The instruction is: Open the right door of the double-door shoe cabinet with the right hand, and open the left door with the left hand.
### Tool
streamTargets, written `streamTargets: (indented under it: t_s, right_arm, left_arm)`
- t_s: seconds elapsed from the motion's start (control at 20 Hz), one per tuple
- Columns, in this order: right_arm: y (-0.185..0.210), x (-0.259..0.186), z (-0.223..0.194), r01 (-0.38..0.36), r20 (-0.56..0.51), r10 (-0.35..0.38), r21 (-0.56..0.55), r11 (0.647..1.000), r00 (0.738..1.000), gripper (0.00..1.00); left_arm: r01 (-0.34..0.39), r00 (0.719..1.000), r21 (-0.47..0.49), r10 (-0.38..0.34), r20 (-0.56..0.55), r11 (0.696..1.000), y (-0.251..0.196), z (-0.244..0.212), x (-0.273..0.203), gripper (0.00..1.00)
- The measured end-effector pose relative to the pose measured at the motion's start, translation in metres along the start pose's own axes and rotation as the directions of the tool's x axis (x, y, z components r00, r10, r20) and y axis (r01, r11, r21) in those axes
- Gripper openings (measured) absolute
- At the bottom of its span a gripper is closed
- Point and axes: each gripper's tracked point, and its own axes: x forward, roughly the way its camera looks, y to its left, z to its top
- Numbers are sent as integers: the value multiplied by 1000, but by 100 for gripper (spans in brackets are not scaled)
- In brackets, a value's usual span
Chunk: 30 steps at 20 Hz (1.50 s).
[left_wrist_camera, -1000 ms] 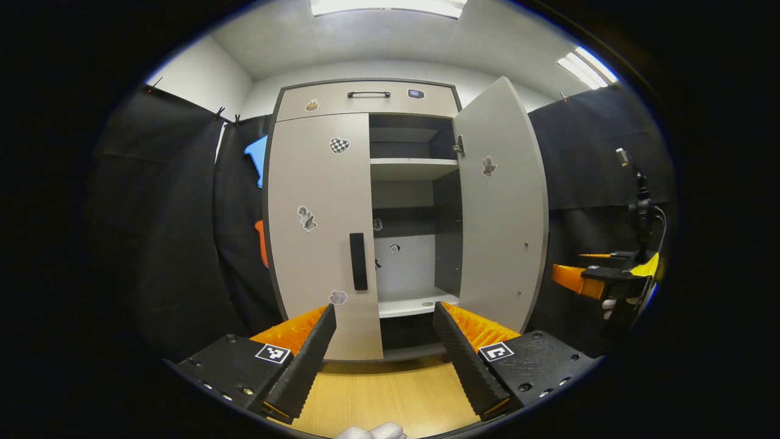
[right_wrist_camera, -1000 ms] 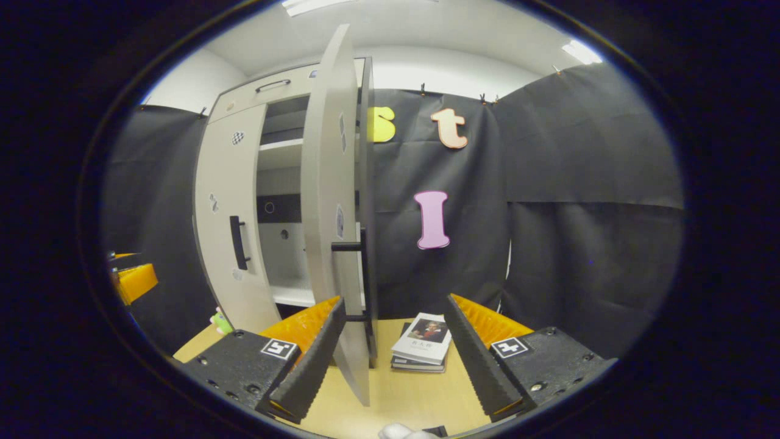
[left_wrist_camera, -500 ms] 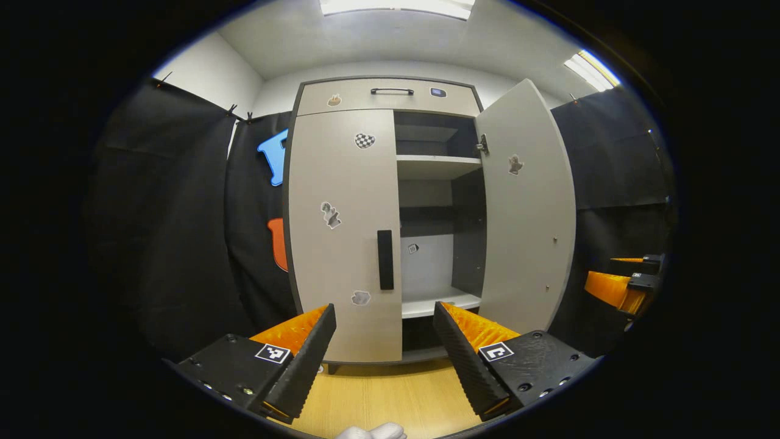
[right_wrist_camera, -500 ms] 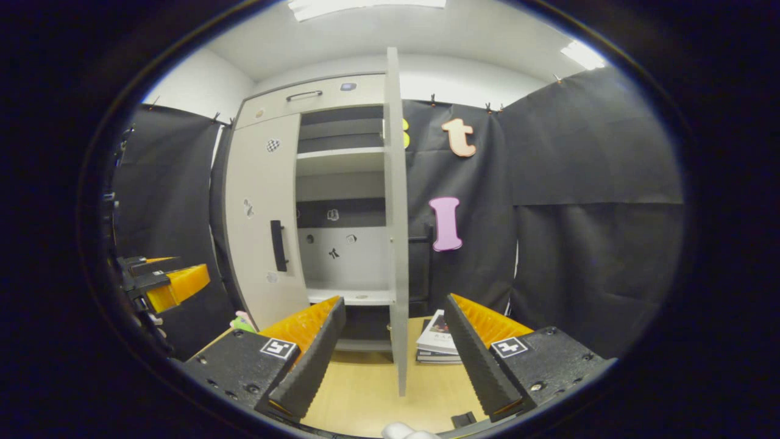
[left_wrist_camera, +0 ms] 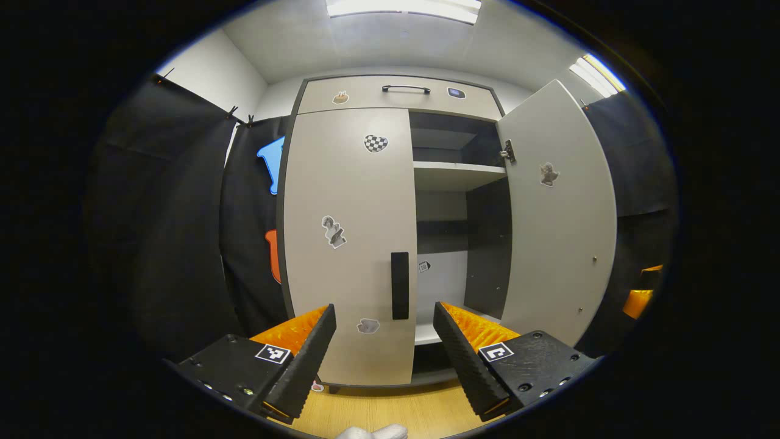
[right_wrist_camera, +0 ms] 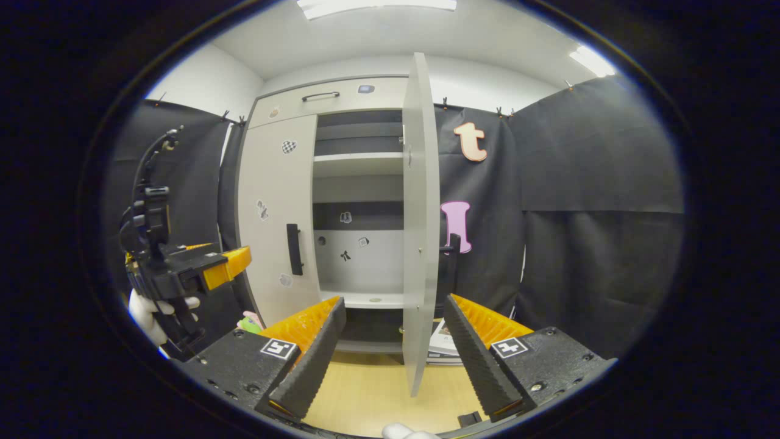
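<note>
The left door [left_wrist_camera: 347,244] of the shoe cabinet [left_wrist_camera: 390,97] is shut in front of me, its black handle [left_wrist_camera: 400,285] just above and between the fingers of my left hand-held gripper [left_wrist_camera: 384,341], which is spread wide and grips nothing. The right door [left_wrist_camera: 557,213] already stands swung out, so I judge half the job done. The risk I see is in the reach: the handle sits close to the door's free edge, and if I drift right, one finger could slip past that edge into the open bay and I would close on the door panel, not the bar. Pulling straight back against the hinge arc could also make the fingers slide off the slim bar. My right hand-held gripper [right_wrist_camera: 393,347] is wide open too, holding nothing, with the edge of the right door [right_wrist_camera: 420,244] between its fingers (near enough, I think, to be knocked by a careless move). In the open bay the upper shelf [left_wrist_camera: 454,174] looks bare; the lower shelf [right_wrist_camera: 365,299] carries one small round spot I cannot identify, and small stickers mark the back panel. Books [right_wrist_camera: 442,347] lie on the counter [right_wrist_camera: 365,396] behind the open door.
</note>
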Motion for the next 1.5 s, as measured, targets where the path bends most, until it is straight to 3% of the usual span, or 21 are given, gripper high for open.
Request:
streamTargets:
  t_s: [0.55, 0.75, 0.9, 0.95, 1.0, 1.15, 1.35, 1.4, 1.45, 1.5]
  right_arm:
    - [-27, 11, -2, 103, -36, -104, -23, 994, 994, 97]
    - [-39, 14, -6, 138, -58, -139, -23, 990, 989, 100]
    - [-37, 13, -8, 141, -54, -142, -26, 990, 988, 100]
    - [-37, 12, -6, 140, -46, -141, -26, 990, 989, 100]
    - [-35, 13, -4, 137, -42, -138, -28, 990, 990, 97]
    - [-29, 12, -3, 117, -40, -119, -31, 993, 992, 100]
    - [-19, 16, -1, 92, -32, -93, -32, 995, 995, 100]
    - [-20, 19, 0, 87, -31, -89, -33, 996, 996, 100]
    - [-18, 20, 0, 82, -30, -83, -34, 996, 996, 100]
    - [-16, 19, 2, 79, -28, -80, -34, 996, 996, 100]
  left_arm:
    - [-3, 998, -10, 2, -66, 1000, -12, -47, 139, 96]
    - [-12, 997, 12, 13, -75, 1000, -13, -57, 170, 100]
    - [-29, 996, 6, 29, -83, 1000, -10, -62, 182, 96]
    - [-33, 996, 9, 33, -79, 999, -9, -61, 184, 94]
    - [-38, 997, 11, 38, -72, 999, -8, -60, 186, 83]
    - [-26, 997, 18, 28, -77, 999, -11, -61, 188, 71]
    - [-26, 997, 29, 28, -68, 999, -14, -58, 189, 67]
    - [-24, 998, 28, 26, -64, 999, -15, -57, 190, 53]
    - [-20, 997, 29, 22, -68, 999, -16, -59, 189, 56]
    - [-10, 998, 24, 12, -68, 1000, -20, -59, 191, 49]
